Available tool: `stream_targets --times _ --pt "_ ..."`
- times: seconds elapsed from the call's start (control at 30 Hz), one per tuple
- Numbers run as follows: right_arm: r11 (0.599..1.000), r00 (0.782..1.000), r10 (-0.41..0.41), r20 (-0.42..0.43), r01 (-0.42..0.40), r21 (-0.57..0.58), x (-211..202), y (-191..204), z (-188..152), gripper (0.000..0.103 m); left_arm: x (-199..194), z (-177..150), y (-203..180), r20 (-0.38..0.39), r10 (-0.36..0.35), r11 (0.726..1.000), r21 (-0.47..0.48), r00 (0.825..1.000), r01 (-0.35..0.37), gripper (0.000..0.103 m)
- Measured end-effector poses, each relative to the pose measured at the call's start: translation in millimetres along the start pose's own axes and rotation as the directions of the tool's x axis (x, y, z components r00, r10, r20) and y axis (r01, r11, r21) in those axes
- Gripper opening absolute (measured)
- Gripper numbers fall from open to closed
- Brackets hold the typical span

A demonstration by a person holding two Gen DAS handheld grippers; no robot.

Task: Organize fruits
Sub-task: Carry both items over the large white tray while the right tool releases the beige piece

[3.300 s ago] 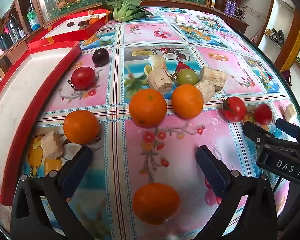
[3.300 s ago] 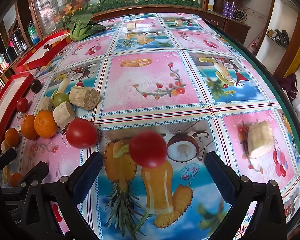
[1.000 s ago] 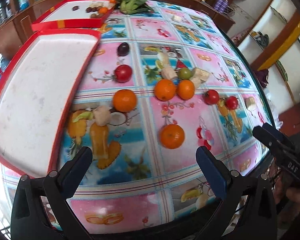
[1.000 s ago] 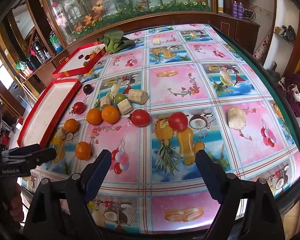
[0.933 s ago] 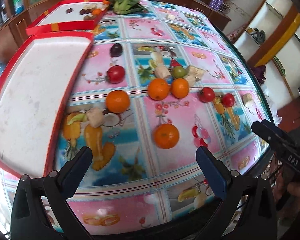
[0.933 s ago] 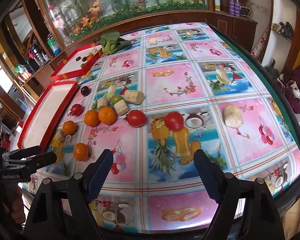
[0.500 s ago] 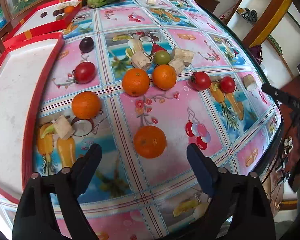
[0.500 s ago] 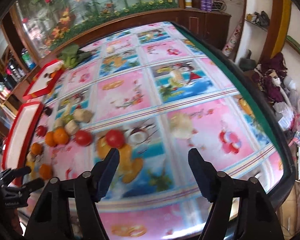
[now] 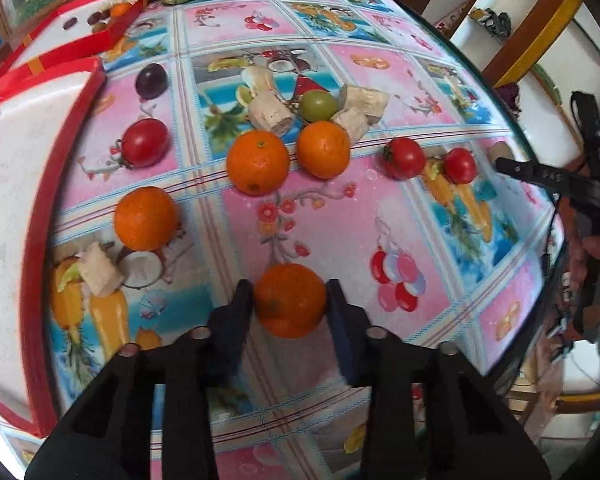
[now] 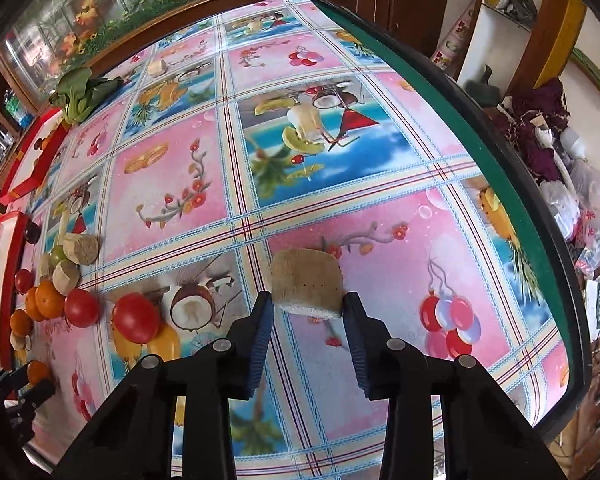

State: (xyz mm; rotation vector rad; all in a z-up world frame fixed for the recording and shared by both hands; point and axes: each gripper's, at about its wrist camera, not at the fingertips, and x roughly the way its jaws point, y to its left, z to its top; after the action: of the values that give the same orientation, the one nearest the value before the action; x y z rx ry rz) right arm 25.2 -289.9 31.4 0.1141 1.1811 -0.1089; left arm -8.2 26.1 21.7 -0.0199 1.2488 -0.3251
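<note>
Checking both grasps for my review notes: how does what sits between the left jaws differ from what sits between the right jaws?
The left gripper brackets an orange; the right gripper brackets a beige chunk. The orange is round, smooth and bright; the chunk is a stubby cylinder with a rough, fibrous skin and a flat cut end. The orange lies close to other fruit; the chunk lies alone. Shared: both rest on the tablecloth, each between closing jaws.
</note>
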Motion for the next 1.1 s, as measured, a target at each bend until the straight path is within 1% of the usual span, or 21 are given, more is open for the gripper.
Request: stream_targets --times 0.07,0.2,0.4,0.5,0.67,0.83,0.9,0.97,1.03,1.1 --pt "1.0 1.0 0.009 0.002 -0.009 -0.005 -2.7 3.4 -0.2 0.037 -2.1 0.4 0.9 0.004 0.0 1.0 0.001 1.0 0.0 0.032" --pt "0.998 0.998 0.053 0.031 -0.052 -0.026 -20.3 18.7 -5.7 0.037 -9.4 -3.3 6.0 0.004 -0.005 1.0 -0.001 1.0 0.005 0.032" --pt "0.986 0.987 0.149 0.056 -0.144 -0.083 -43.2 61.0 -11.2 0.037 -26.6 -0.8 12.9 0.017 0.028 1.0 0.01 0.999 -0.028 0.033" --pt "0.976 0.979 0.196 0.06 -0.189 -0.113 -52.0 85.9 -12.6 0.036 -35.0 1.7 23.0 0.023 0.044 0.999 -0.004 0.999 -0.044 0.033" --pt "0.956 0.968 0.246 0.057 -0.233 -0.178 -64.0 128.0 -16.4 0.036 -57.6 -1.1 65.0 0.045 0.055 0.994 -0.094 0.997 -0.05 0.033" --pt "0.931 0.956 0.292 0.037 -0.275 -0.239 -72.7 170.1 -23.3 0.036 -82.7 -17.7 127.9 0.06 0.124 0.97 -0.219 0.99 -0.108 0.033" --pt "0.921 0.95 0.31 0.027 -0.293 -0.257 -74.7 185.8 -26.0 0.036 -87.3 -27.5 148.9 0.051 0.159 0.959 -0.246 0.986 -0.142 0.033" --pt "0.908 0.945 0.327 0.014 -0.31 -0.284 -75.4 204.6 -28.0 0.036 -84.7 -39.0 165.0 0.016 0.183 0.952 -0.254 0.983 -0.173 0.033" --pt "0.892 0.94 0.342 0.0 -0.324 -0.315 -76.8 224.2 -30.6 0.036 -78.7 -47.7 171.3 -0.023 0.166 0.952 -0.258 0.986 -0.166 0.033" --pt "0.875 0.934 0.356 -0.013 -0.338 -0.345 -77.2 243.3 -32.7 0.036 -68.6 -58.0 169.3 -0.071 0.094 0.959 -0.262 0.993 -0.11 0.033"
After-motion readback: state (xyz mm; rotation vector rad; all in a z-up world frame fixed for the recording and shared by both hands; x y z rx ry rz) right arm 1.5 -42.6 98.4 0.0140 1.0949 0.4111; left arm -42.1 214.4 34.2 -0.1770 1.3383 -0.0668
